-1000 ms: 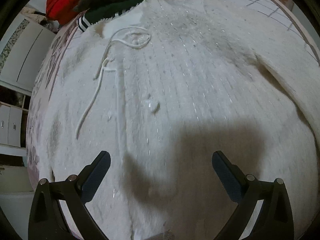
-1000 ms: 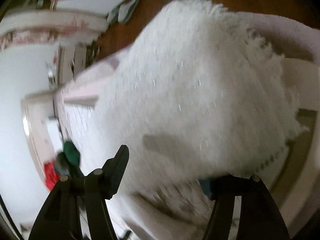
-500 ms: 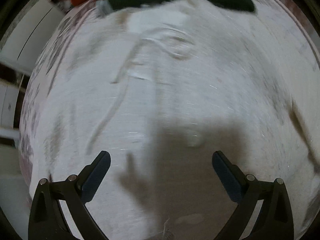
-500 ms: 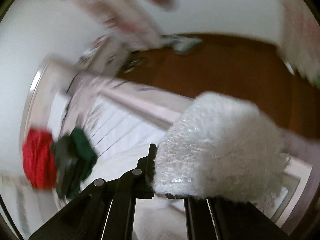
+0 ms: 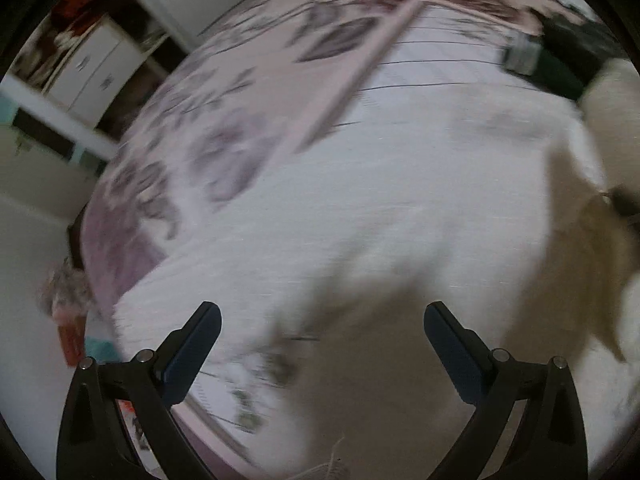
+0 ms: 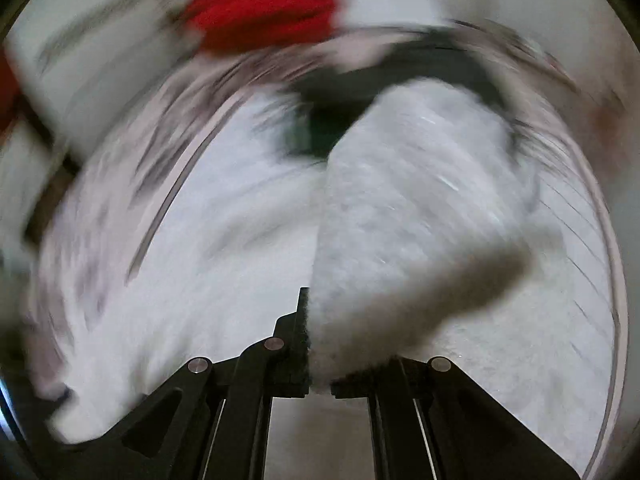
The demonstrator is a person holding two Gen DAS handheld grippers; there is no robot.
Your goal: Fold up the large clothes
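The white sweater [image 5: 360, 208] was found spread on the bed [image 5: 208, 128], one fuzzy portion [image 6: 420, 208] raised clear of the rest. That portion was clamped in the right gripper [image 6: 316, 360]. The left gripper [image 5: 320, 352] was held released above the near hem, nothing between its jaws. A fold-over was judged to be in hand. Next, the raised portion would need laying across the body and the hem pinning flat. Dark garments [image 6: 400, 76] were noted beyond.
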